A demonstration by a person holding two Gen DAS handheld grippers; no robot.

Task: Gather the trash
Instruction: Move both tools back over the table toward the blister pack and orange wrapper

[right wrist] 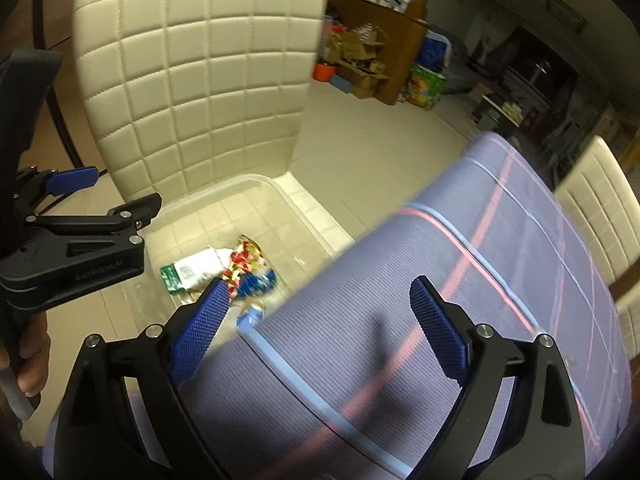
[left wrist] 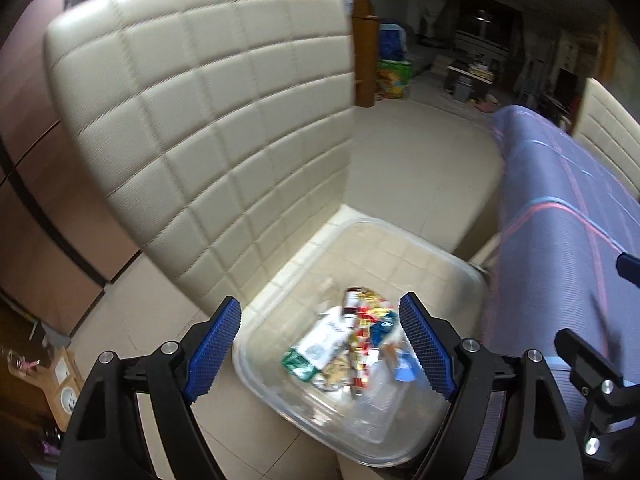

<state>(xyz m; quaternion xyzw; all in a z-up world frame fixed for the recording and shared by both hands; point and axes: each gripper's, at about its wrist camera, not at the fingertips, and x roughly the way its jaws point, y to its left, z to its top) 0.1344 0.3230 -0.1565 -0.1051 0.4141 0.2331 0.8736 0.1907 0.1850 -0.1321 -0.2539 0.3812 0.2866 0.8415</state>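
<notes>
Left wrist: trash (left wrist: 352, 344) in bin (left wrist: 460, 264), below spread left claw (left wrist: 320, 344).

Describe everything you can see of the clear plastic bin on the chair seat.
The clear plastic bin is a see-through, rounded-corner tub with a thick rim, no lid visible, sitting upright on the cream quilted chair seat close to the backrest. Inside lie crumpled wrappers, a white-and-green packet and a clear plastic bottle. The left claw hangs open above it, apparently not touching. The purple-clothed table hides its near corner in the right wrist view.
</notes>
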